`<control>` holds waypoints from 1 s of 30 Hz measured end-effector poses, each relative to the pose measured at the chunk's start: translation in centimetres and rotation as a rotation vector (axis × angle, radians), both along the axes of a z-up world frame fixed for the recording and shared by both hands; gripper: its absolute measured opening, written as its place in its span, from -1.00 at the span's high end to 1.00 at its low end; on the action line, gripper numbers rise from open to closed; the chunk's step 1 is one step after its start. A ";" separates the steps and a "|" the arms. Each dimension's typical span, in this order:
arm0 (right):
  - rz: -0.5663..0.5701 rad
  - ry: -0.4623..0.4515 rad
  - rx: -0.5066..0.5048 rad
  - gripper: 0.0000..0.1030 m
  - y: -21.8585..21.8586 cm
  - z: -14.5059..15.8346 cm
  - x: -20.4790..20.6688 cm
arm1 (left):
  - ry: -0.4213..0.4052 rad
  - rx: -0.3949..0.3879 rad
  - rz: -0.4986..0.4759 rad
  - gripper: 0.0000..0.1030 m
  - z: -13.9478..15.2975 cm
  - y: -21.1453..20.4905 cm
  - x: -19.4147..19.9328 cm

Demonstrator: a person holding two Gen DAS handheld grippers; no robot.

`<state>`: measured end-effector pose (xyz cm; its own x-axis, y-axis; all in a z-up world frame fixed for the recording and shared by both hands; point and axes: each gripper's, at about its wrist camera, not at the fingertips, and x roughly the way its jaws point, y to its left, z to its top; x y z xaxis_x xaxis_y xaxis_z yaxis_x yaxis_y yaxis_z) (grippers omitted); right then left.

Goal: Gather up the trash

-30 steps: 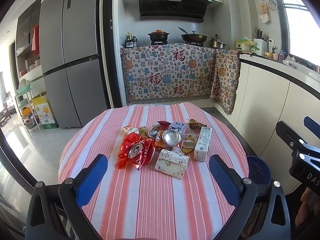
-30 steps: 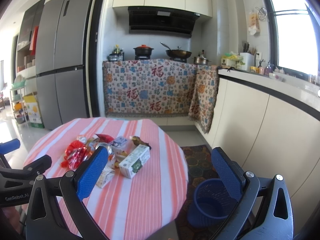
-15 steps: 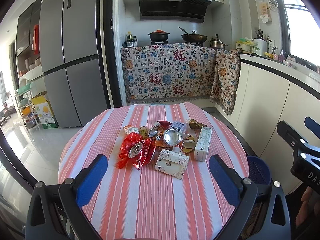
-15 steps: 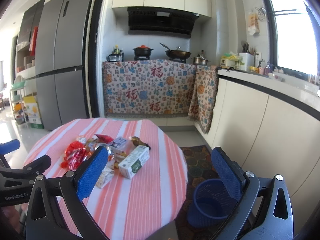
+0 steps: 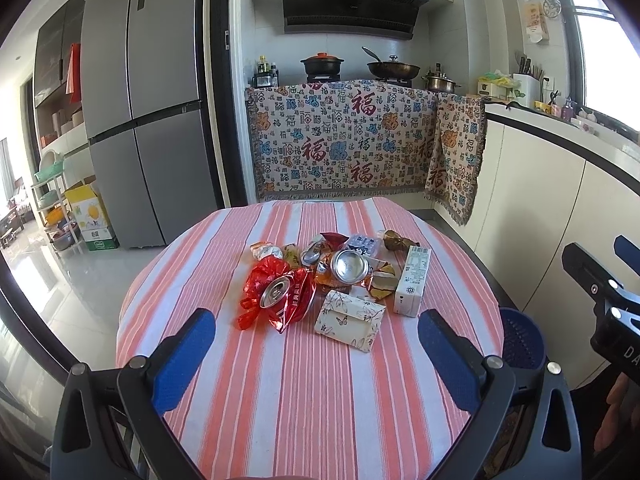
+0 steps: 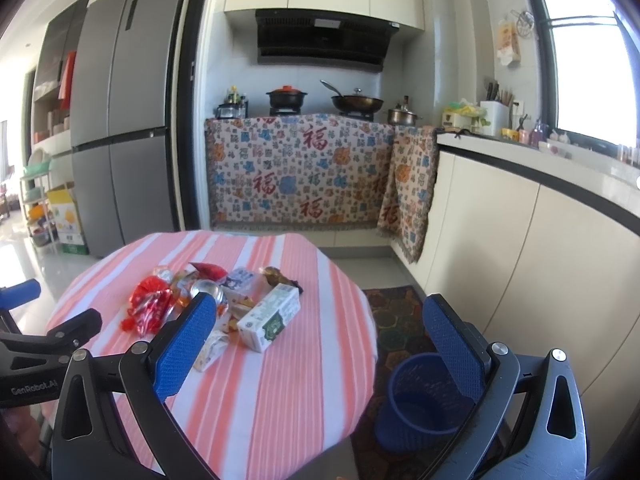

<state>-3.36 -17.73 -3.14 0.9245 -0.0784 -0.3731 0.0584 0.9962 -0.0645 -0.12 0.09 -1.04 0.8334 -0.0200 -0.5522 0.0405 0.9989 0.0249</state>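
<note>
While I am holding both tools back from the pile, I am listing what is lying ahead, largest first.

Round table under an orange-and-white striped cloth (image 5: 304,392): it is carrying all the trash in a cluster past its middle.

Dark blue perforated plastic waste basket (image 6: 424,400): it is standing on the floor just beside the table's right edge, empty as far as I can see.

Left gripper (image 5: 316,356), black frame with blue pads: its jaws are standing spread wide and holding nothing, short of the pile.

Right gripper (image 6: 320,344), same build: it is also gaping wide and empty, hanging between the table edge and the basket.

White rectangular drink carton (image 5: 412,282): it is lying on its side at the pile's right edge.

Crumpled red foil wrapper (image 5: 276,292): it is lying at the left of the pile, with a crushed aluminium can (image 5: 274,290) resting on it.

Cream paper box printed with butterflies (image 5: 350,320): it is sitting nearest me.

Second silver can (image 5: 351,266): it is lying base toward me among small wrappers.

Risks, as I am judging them: a can is likely to roll out of the jaws if pinched across its round side; foil is likely to drag neighbouring scraps off the cloth; anything released too early would miss the basket.
</note>
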 end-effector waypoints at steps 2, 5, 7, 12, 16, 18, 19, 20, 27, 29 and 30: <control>0.002 0.003 -0.001 -0.99 0.1 -0.2 0.1 | 0.007 -0.001 0.001 -1.00 -0.2 0.1 0.1; 0.003 0.006 0.001 -0.99 0.0 -0.3 0.0 | 0.021 -0.004 -0.001 -1.00 -0.6 0.0 0.3; 0.001 0.009 0.002 -0.99 -0.1 -0.4 0.1 | 0.031 -0.001 -0.001 -1.00 -1.0 -0.1 0.5; -0.002 0.019 0.006 -0.99 -0.4 -0.8 0.2 | 0.058 0.003 -0.001 -1.00 -2.0 -0.5 1.0; -0.005 0.027 0.015 -0.99 -0.7 -1.3 0.3 | 0.075 0.005 -0.001 -1.00 -2.7 -0.9 1.4; -0.004 0.032 0.022 -0.99 -1.0 -1.7 0.4 | 0.084 0.005 -0.002 -1.00 -3.2 -1.1 1.6; -0.003 0.034 0.024 -0.99 -1.1 -1.9 0.5 | 0.090 0.005 -0.004 -1.00 -3.4 -1.3 1.8; -0.004 0.039 0.026 -0.99 -1.1 -2.2 0.6 | 0.095 0.005 -0.005 -1.00 -3.7 -1.4 1.9; -0.003 0.083 0.041 -0.99 -1.8 -4.1 1.5 | 0.145 0.021 -0.012 -1.00 -7.5 -3.1 4.6; -0.003 0.087 0.043 -0.99 -1.9 -4.3 1.6 | 0.172 0.030 -0.005 -1.00 -9.3 -3.6 5.9; -0.003 0.088 0.044 -0.99 -2.0 -4.4 1.6 | 0.190 0.033 -0.001 -1.00 -10.2 -3.8 6.7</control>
